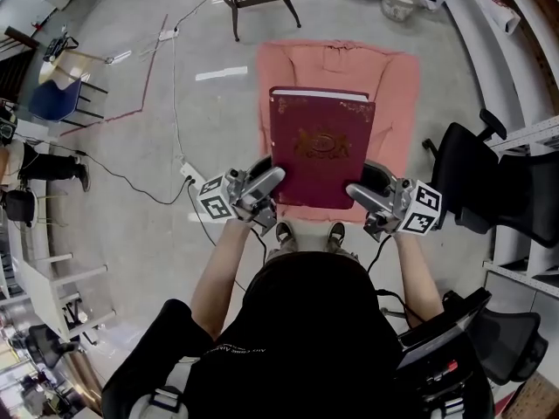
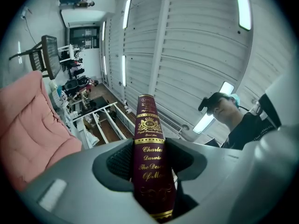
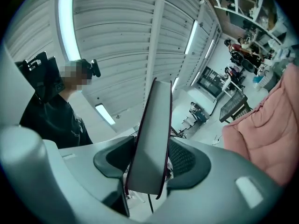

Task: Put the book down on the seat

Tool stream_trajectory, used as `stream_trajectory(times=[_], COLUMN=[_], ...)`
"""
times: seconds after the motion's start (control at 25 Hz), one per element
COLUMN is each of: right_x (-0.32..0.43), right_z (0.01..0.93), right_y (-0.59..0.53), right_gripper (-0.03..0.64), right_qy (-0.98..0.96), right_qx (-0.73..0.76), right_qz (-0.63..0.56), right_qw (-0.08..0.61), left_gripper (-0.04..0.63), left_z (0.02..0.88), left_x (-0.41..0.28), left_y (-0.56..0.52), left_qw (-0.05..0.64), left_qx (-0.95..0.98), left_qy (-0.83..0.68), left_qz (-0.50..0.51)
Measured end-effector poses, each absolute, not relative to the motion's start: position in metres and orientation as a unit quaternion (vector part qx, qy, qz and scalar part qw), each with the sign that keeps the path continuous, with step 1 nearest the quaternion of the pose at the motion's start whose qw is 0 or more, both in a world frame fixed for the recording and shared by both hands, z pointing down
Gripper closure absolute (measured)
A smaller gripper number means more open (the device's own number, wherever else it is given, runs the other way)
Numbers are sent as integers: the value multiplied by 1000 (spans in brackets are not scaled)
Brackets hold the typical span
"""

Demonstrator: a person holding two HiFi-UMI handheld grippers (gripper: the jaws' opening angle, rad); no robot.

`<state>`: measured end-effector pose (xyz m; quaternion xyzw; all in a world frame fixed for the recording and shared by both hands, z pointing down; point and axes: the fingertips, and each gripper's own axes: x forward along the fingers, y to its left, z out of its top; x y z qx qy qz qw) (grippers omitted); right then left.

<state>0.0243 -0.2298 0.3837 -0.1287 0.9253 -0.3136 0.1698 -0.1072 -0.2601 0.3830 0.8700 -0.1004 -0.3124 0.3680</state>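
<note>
Book (image 1: 320, 149) clamped in left tongs (image 1: 269, 184) and right tongs (image 1: 363, 195), above seat (image 1: 288, 68) at 12 o'clock; not set down yet.

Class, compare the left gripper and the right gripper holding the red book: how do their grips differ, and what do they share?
The left gripper clamps the book by its gold-lettered spine; the right gripper clamps it by its pale page edge. The left gripper sits at its lower left, the right gripper at its lower right. Both are shut on the book, holding it over the pink seat.
</note>
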Motion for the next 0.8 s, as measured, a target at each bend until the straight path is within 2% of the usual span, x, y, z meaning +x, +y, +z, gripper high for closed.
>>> stream_trajectory(times=[0.2,0.4,0.64,0.8], right_x=[41,57,55,50], right_z=[389,392,399,404], right_y=[-234,-238,-239,-236], right_gripper=[380,385,385,379], right_qy=[905,890,873,878], right_qx=[-146,-154,-157,-154], right_qz=[-343,-361,-386,-387], right_qw=[207,234,251,236], left_gripper=[391,373,371,374], left_z=[398,416,412,413], left_x=[-92,-78,-82,-85], left_y=[-259,-250,-254,-255], left_qw=[375,346,358,371], left_qx=[877,906,891,886], left_qy=[-121,-145,-163,-162], left_qz=[-273,-195,-227,-227])
